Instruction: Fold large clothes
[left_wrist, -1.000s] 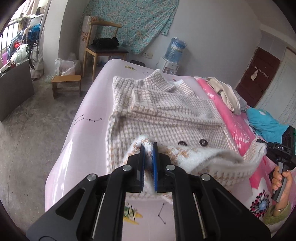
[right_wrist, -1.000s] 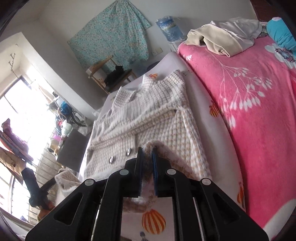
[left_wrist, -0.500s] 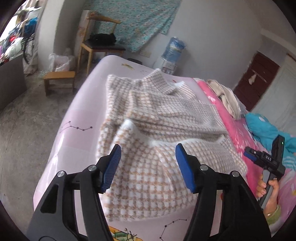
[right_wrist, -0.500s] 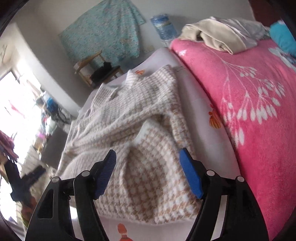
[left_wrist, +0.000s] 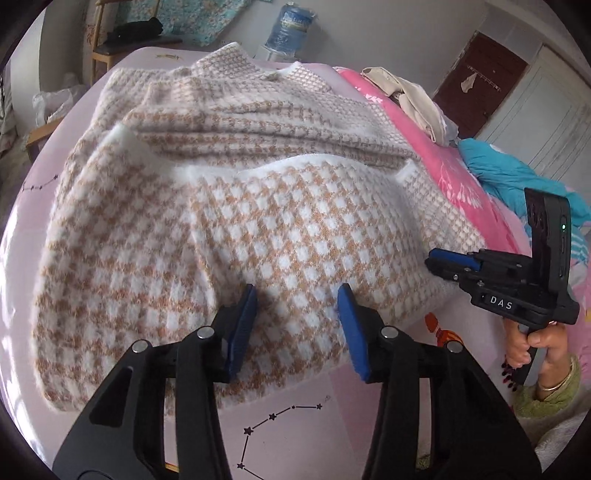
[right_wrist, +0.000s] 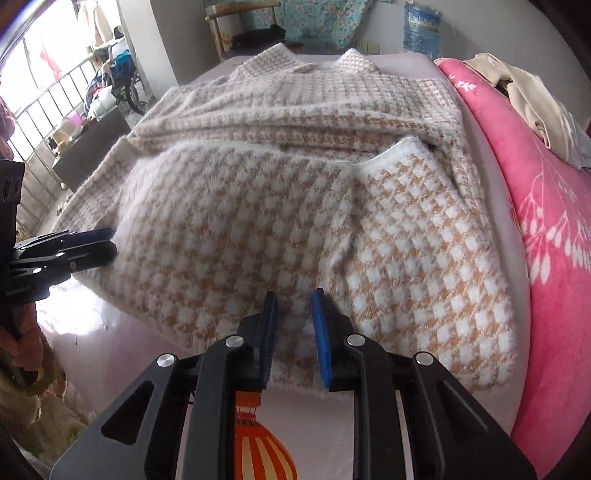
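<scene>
One houndstooth sweater (left_wrist: 229, 206) lies on the pale pink bedsheet (left_wrist: 288, 417), its lower part folded up over the body. Two grippers work at its near fold. The sweater's buttons are hidden beneath the fold, and the far collar is blurred. Left gripper (left_wrist: 297, 325): jaws closing, pads apart above the knit, not pressing it. Right gripper (right_wrist: 293, 332): jaws closing, a narrow gap between the pads, with the sweater's edge lying below them; whether they pinch any cloth cannot be told. One pink floral blanket (right_wrist: 554, 236) lies beside the sweater.
</scene>
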